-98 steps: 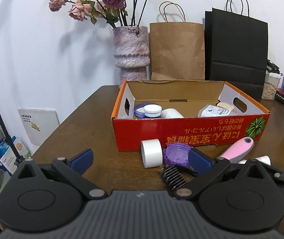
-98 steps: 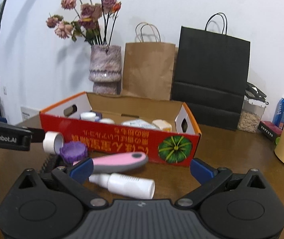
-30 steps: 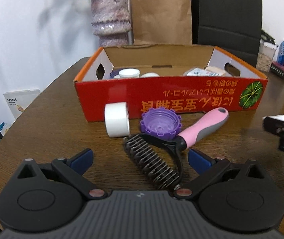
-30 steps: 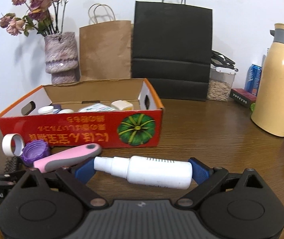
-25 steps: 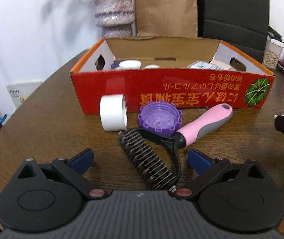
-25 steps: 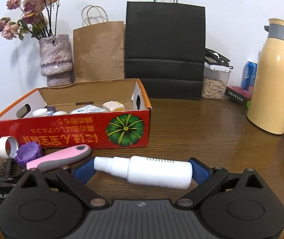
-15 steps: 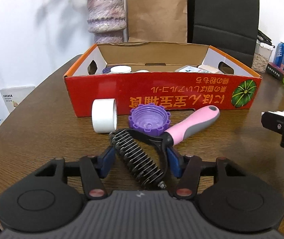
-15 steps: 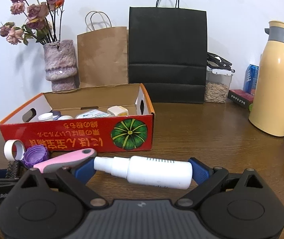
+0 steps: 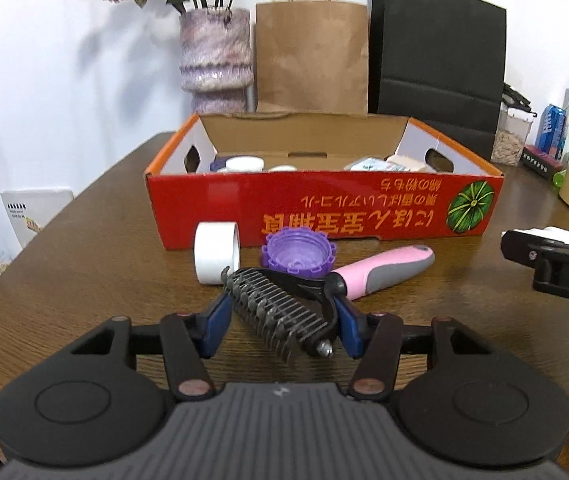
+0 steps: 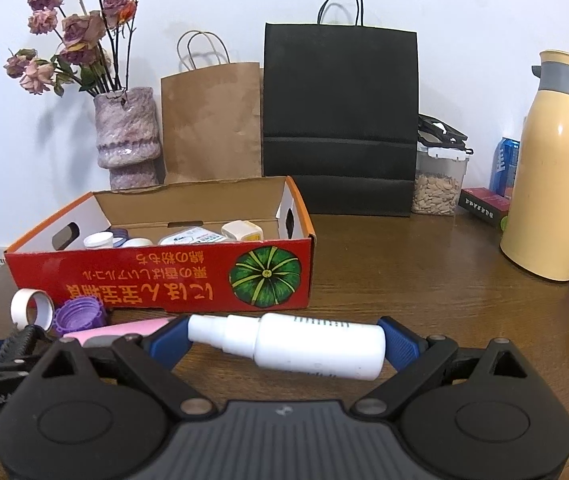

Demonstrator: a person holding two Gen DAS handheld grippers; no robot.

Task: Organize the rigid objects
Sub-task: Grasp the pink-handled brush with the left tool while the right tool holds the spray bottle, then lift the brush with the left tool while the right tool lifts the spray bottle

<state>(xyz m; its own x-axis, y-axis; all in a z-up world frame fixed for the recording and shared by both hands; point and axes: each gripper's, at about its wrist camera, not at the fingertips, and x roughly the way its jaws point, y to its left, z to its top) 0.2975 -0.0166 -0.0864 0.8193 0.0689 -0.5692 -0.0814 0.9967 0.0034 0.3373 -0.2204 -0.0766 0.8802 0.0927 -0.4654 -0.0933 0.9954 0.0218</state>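
Note:
My left gripper is shut on the black toothed head of a pink-handled pet comb, lifted slightly above the table. My right gripper is shut on a white spray bottle held crosswise, raised off the table. A red cardboard box holding several small items stands behind; it also shows in the right wrist view. A white tape roll and a purple lid lie in front of the box.
A vase of dried roses, a brown paper bag and a black paper bag stand behind the box. A yellow thermos, a seed jar and cans stand at the right.
My left gripper closed on the comb's head and lifted it a little. My right gripper rose with the spray bottle still in it.

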